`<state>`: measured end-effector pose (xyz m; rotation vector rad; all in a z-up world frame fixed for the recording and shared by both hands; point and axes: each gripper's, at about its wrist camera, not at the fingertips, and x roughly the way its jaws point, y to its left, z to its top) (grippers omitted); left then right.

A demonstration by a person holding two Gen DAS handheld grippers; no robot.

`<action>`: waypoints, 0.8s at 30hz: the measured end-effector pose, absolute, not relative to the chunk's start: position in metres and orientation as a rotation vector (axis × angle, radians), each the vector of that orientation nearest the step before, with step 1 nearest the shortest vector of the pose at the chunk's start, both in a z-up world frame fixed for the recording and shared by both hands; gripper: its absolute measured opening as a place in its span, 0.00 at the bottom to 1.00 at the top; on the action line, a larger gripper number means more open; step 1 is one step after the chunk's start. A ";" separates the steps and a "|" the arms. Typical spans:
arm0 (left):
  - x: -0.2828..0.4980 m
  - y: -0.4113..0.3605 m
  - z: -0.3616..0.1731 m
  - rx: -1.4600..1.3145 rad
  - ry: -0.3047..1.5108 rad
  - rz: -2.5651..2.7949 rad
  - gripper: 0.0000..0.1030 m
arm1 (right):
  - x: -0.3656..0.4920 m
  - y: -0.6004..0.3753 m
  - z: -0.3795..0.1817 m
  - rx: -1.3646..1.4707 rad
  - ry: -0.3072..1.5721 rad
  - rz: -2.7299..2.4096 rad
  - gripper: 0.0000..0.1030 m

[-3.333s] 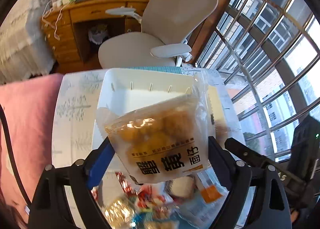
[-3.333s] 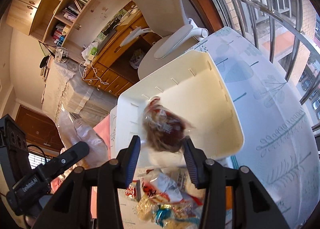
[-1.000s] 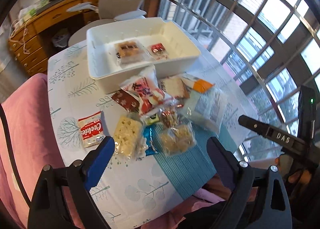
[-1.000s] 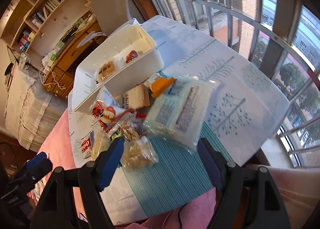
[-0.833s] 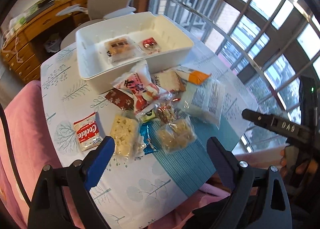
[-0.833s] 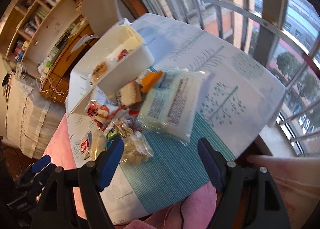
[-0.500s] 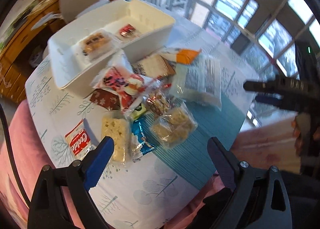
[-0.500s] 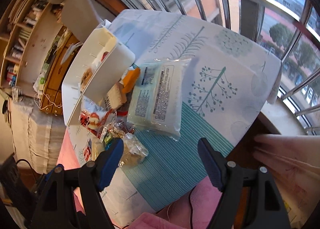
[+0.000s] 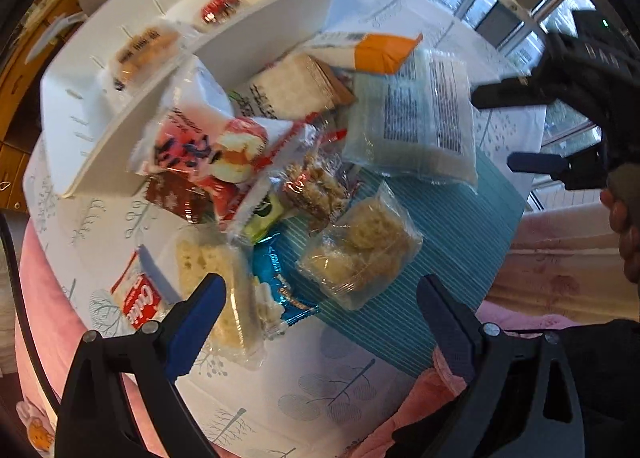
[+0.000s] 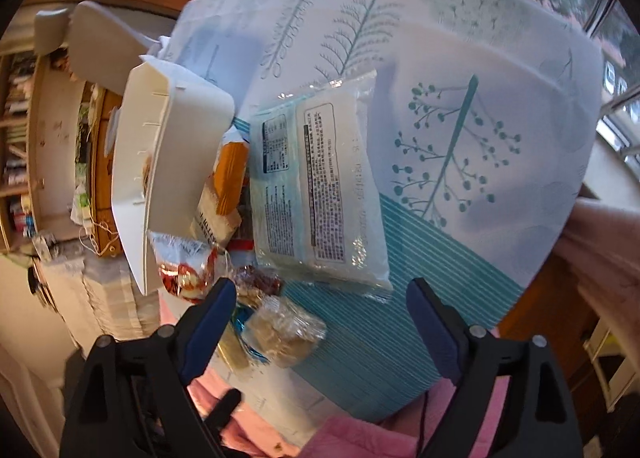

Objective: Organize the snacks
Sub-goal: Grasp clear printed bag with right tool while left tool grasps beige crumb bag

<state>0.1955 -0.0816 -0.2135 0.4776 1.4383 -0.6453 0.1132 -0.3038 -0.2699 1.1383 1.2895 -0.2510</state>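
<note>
A white bin [image 9: 256,24] at the back of the table holds a cookie pack [image 9: 142,52] and a small red packet [image 9: 220,10]. Several snack packs lie piled in front of it: a red-and-white bag [image 9: 200,146], a clear pack of crackers [image 9: 360,254], a blue packet [image 9: 280,282], a large clear pack [image 9: 416,122]. My left gripper [image 9: 320,294] is open and empty above the pile's near side. My right gripper [image 10: 320,298] is open and empty above the large clear pack [image 10: 316,186]; it also shows in the left wrist view [image 9: 536,130].
The round table has a tree-print cloth [image 10: 460,106] and a teal striped mat [image 9: 460,218]. A red Cookies packet [image 9: 140,298] lies at the left edge. A pink cushion [image 9: 40,298] lies below. An office chair [image 10: 100,46] and window bars stand behind.
Both grippers, which held snack packs over the bin 3.3 s ago, let them go, pulled back, and have now come closer over the pile. Two packs lie in the bin.
</note>
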 end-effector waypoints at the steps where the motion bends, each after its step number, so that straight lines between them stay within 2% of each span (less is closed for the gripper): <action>1: 0.197 -0.083 -0.218 0.476 1.455 -0.646 0.93 | 0.117 -0.304 -0.274 1.150 1.301 -0.258 0.87; 10: 0.196 -0.099 -0.252 0.487 1.595 -0.695 0.93 | 0.149 -0.296 -0.296 1.170 1.383 -0.283 0.92; 15: 0.195 -0.111 -0.264 0.494 1.620 -0.717 0.93 | 0.170 -0.292 -0.300 1.115 1.442 -0.318 0.99; 24: 0.200 -0.135 -0.287 0.502 1.672 -0.708 0.93 | 0.199 -0.278 -0.307 1.023 1.518 -0.370 1.00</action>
